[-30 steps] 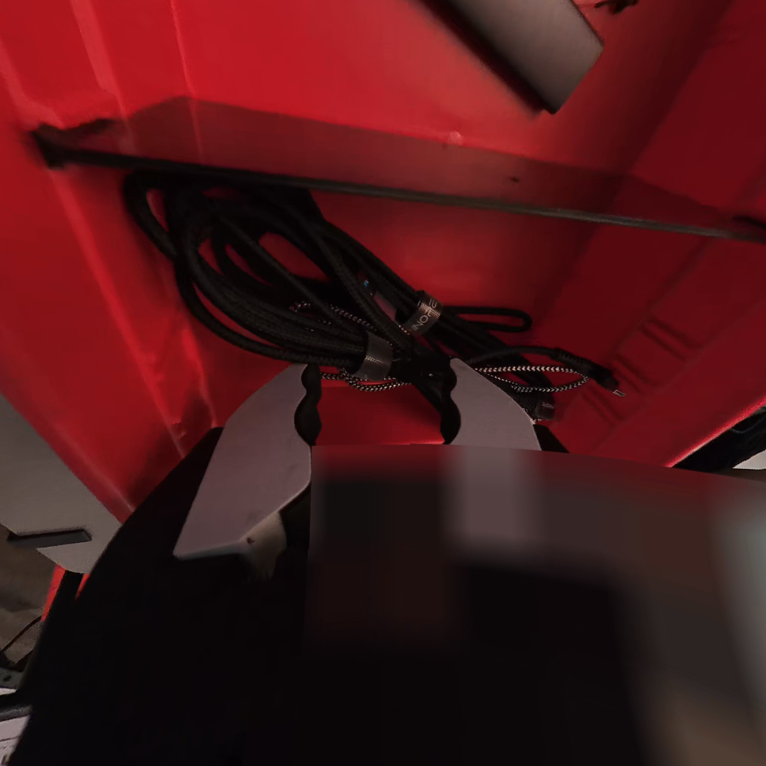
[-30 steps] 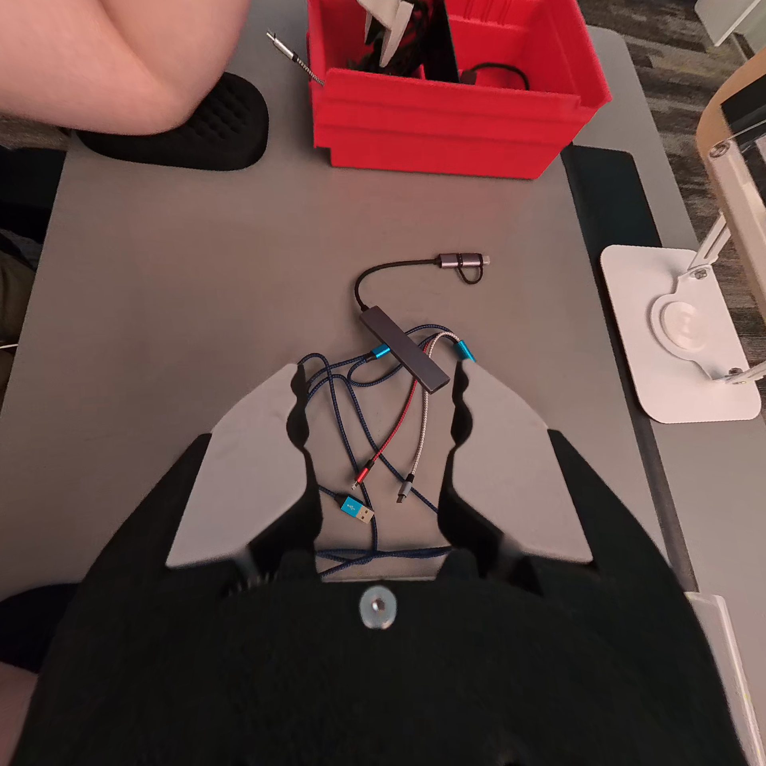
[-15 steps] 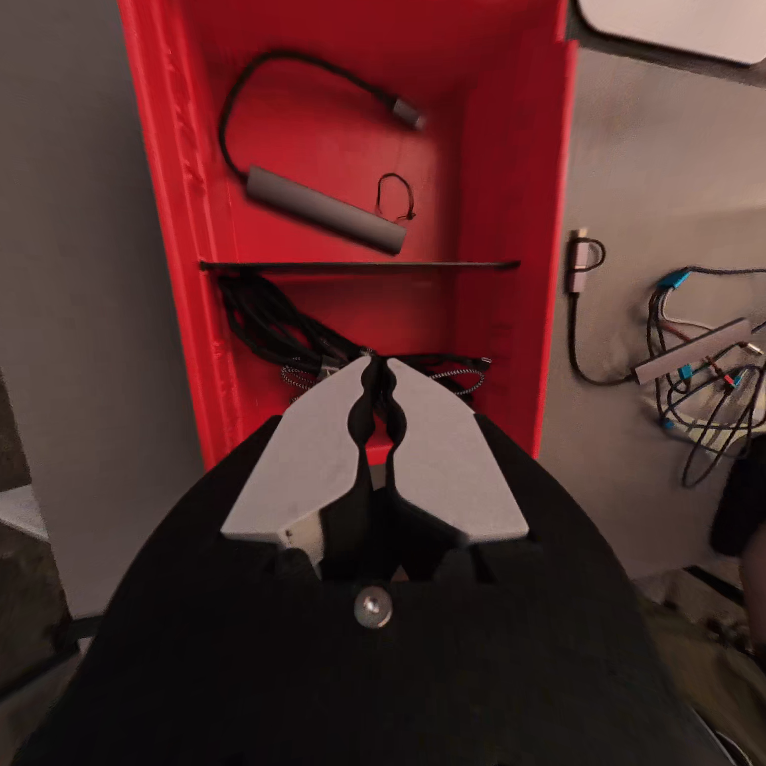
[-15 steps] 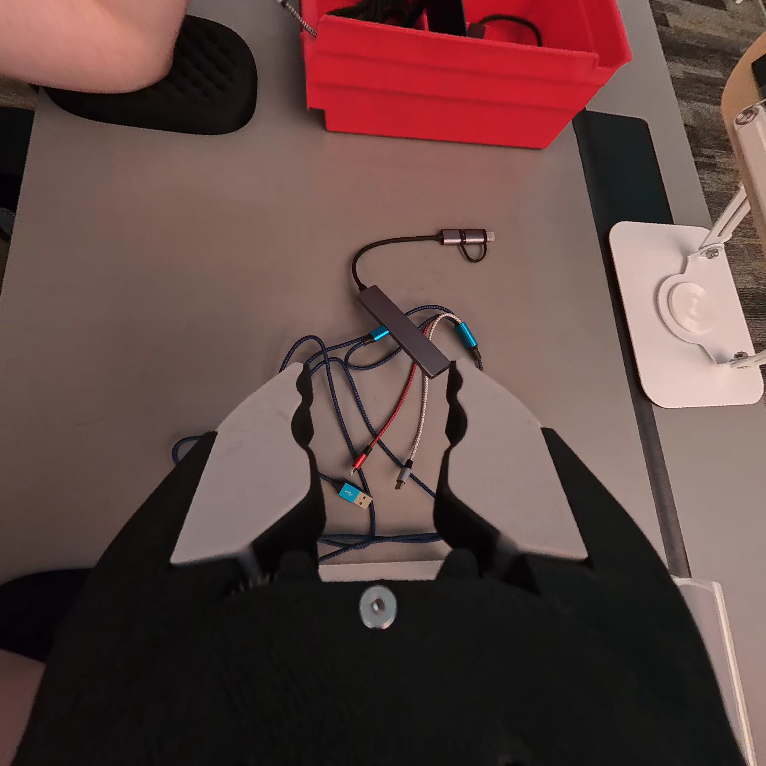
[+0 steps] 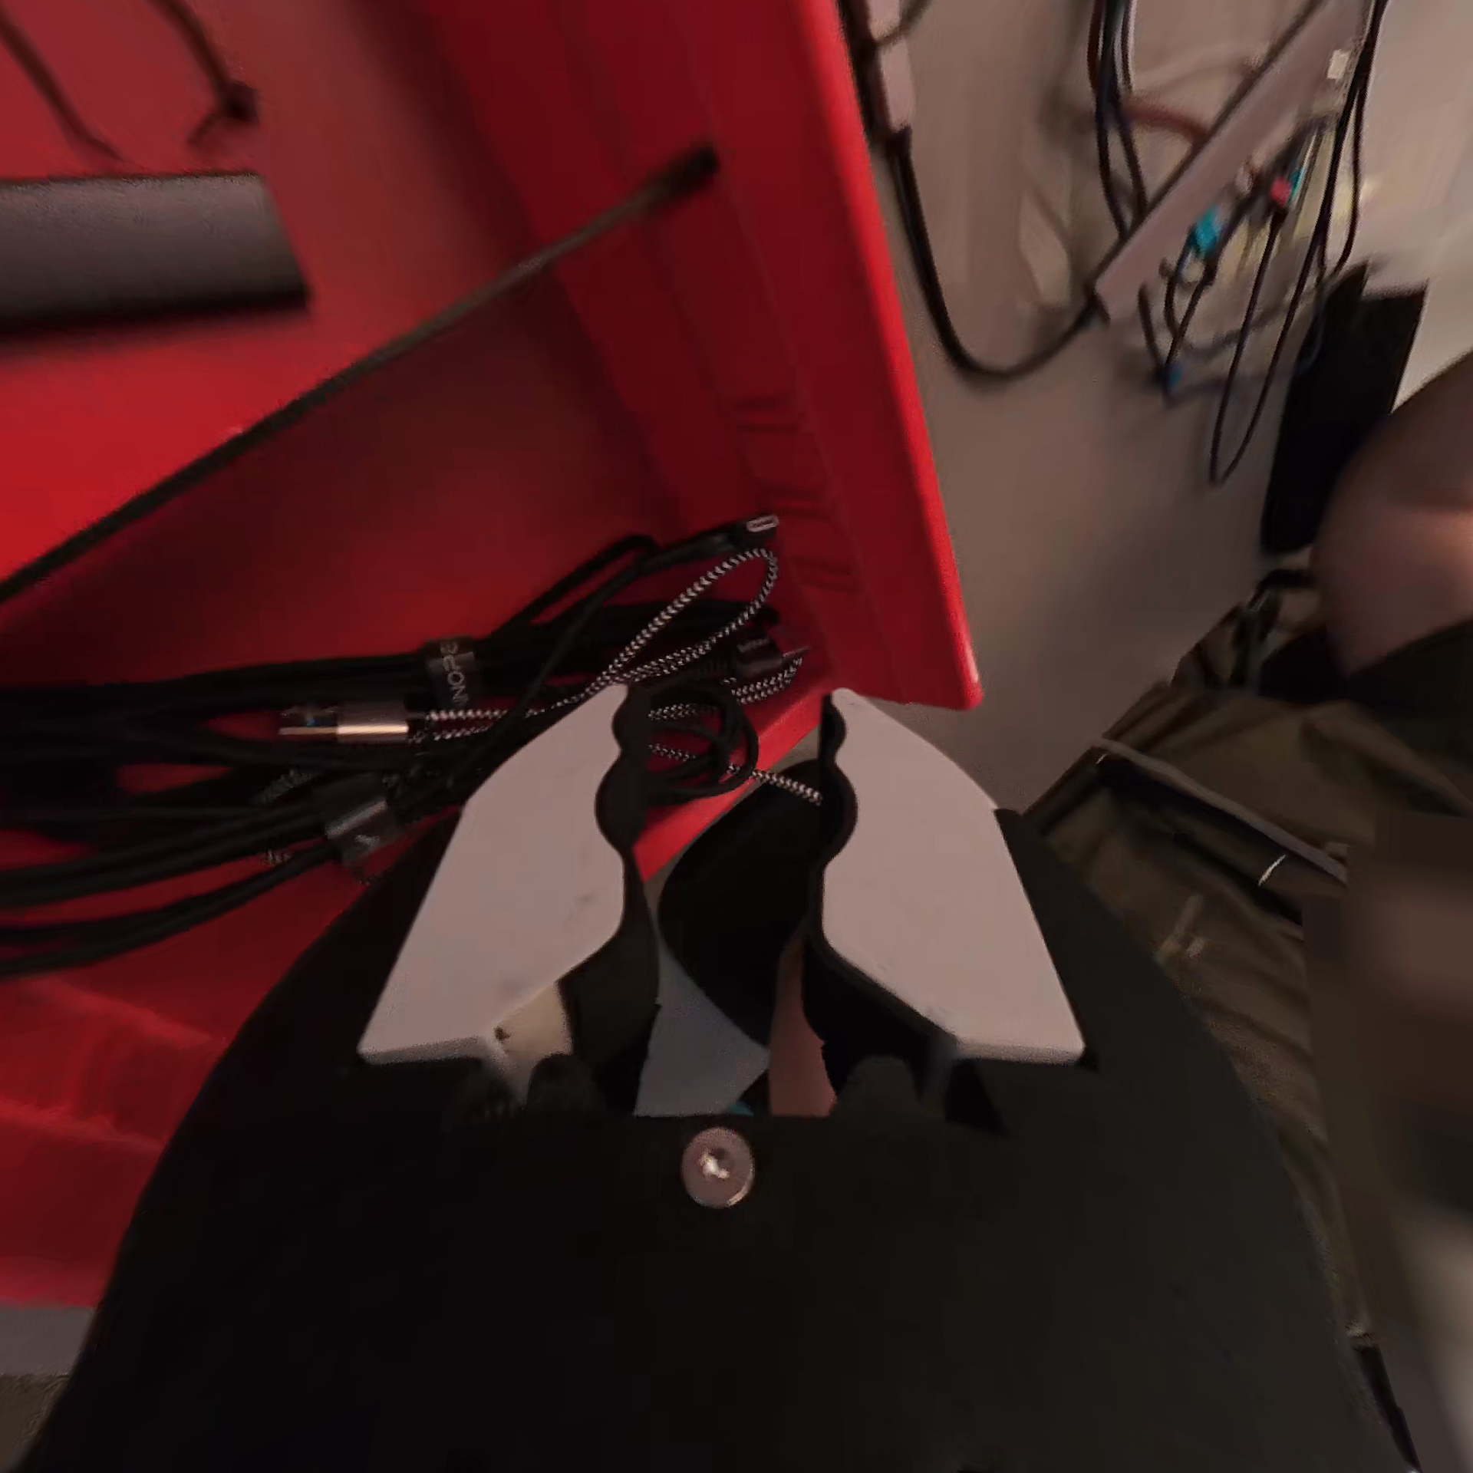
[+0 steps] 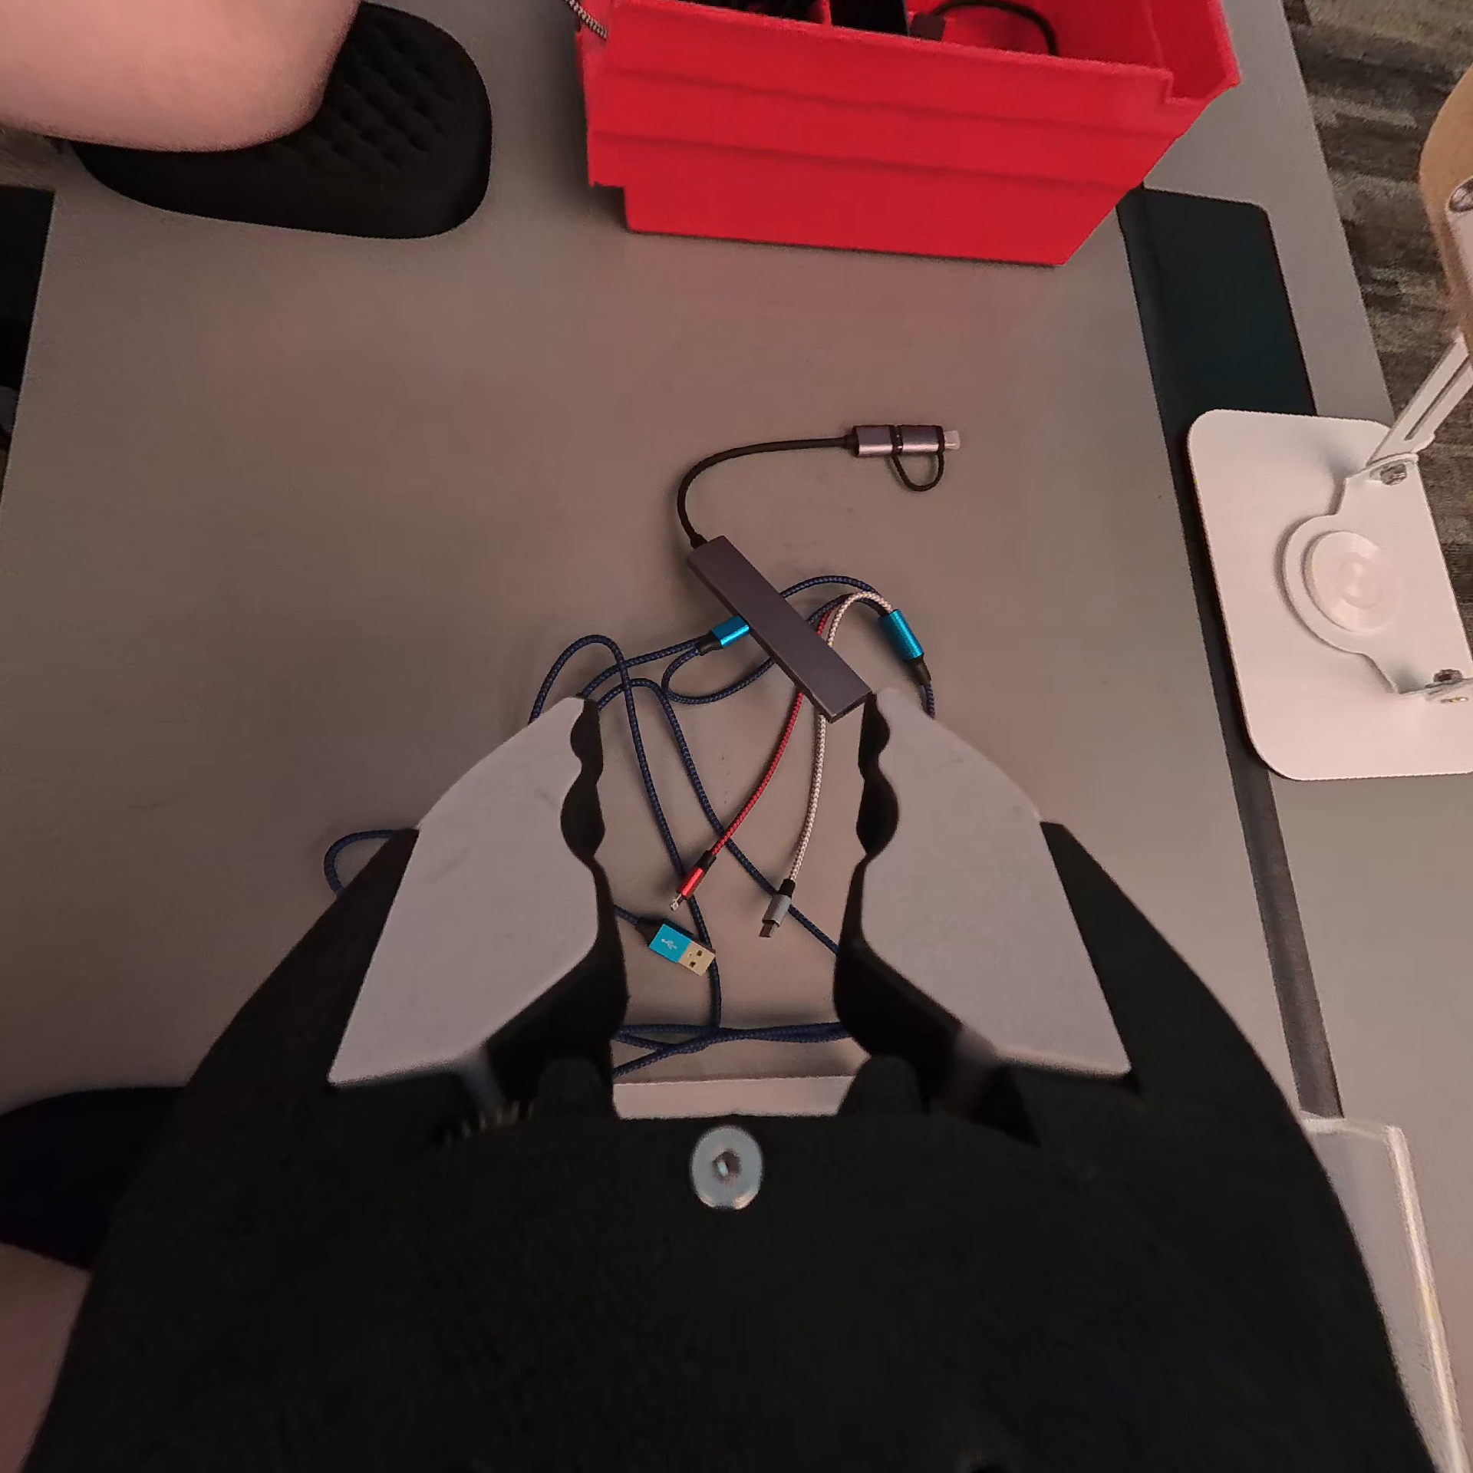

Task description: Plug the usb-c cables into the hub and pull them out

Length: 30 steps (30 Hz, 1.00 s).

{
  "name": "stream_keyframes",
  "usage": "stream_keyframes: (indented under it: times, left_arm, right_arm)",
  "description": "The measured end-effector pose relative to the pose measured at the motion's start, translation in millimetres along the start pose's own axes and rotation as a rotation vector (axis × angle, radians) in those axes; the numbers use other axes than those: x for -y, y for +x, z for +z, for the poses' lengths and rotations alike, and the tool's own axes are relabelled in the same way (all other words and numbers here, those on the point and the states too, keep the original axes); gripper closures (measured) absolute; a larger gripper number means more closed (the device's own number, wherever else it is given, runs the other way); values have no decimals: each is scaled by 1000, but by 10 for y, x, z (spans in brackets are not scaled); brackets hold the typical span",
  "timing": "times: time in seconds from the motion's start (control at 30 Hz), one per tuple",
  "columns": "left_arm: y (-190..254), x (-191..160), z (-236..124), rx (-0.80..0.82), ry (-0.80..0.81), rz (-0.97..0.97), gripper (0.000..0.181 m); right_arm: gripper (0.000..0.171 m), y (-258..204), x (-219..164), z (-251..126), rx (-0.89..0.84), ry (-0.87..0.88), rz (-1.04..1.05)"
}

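Observation:
In the right wrist view a slim grey hub point(image 6: 777, 630) lies on the grey table point(image 6: 319, 478) with its short black lead and plug point(image 6: 905, 441). A blue connector point(image 6: 729, 632) sits against its side. Blue, red point(image 6: 741, 805) and white braided cables trail from it, their loose plugs between my fingers. My right gripper point(image 6: 729, 701) is open and empty just above them. My left gripper point(image 5: 725, 701) is open over the red bin's point(image 5: 797, 319) near corner, beside a bundle of black cables point(image 5: 239, 757). A black-and-white braided cable point(image 5: 717, 582) crosses its gap, not clamped.
The red bin point(image 6: 877, 159) stands at the table's far edge; a second grey hub point(image 5: 143, 239) lies behind its black divider. A black padded rest point(image 6: 319, 135) and a person's arm point(image 6: 159, 64) are at far left. A white stand base point(image 6: 1339, 590) is at right. The grippers' ends are close to 35 cm from one another. Measured from the fingertips, the slim grey hub point(image 6: 777, 630) is 12 cm or so from the right gripper and 30 cm from the left. The left camera catches it too, in the left wrist view point(image 5: 1238, 153).
My left gripper has opened and swung toward the bin's near right corner; it was shut half a second ago. My right gripper stays open and has drifted only slightly over the hub.

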<state>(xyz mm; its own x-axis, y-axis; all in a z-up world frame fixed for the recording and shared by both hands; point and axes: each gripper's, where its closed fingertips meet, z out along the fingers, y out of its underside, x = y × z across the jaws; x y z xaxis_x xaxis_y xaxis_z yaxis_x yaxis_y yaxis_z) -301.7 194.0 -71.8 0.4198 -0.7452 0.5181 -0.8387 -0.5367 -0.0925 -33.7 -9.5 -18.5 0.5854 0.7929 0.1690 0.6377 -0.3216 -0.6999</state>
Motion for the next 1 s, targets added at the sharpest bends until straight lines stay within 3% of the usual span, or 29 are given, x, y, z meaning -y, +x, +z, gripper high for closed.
stream_keyframes:
  times: [0.1, 0.37, 0.67, 0.8, 1.0]
  left_arm:
    - [33, 45, 80, -8, -23, 155, 128]
    - [-169, 53, 307, -20, -108, 274, 131]
    - [-294, 112, 450, -27, -143, 283, 148]
    - [-282, 75, 402, -9, -150, 290, 173]
    - [-176, 117, 212, 101, -78, 390, 174]
  right_arm:
    - [108, -10, -12, 16, 10, -4, 4]
    - [109, -51, 13, 14, 33, 14, 2]
    - [110, -65, -8, 37, 43, 1, -1]
    - [111, -75, -18, 37, 49, -3, -2]
    - [112, -74, -37, 49, 49, -14, -3]
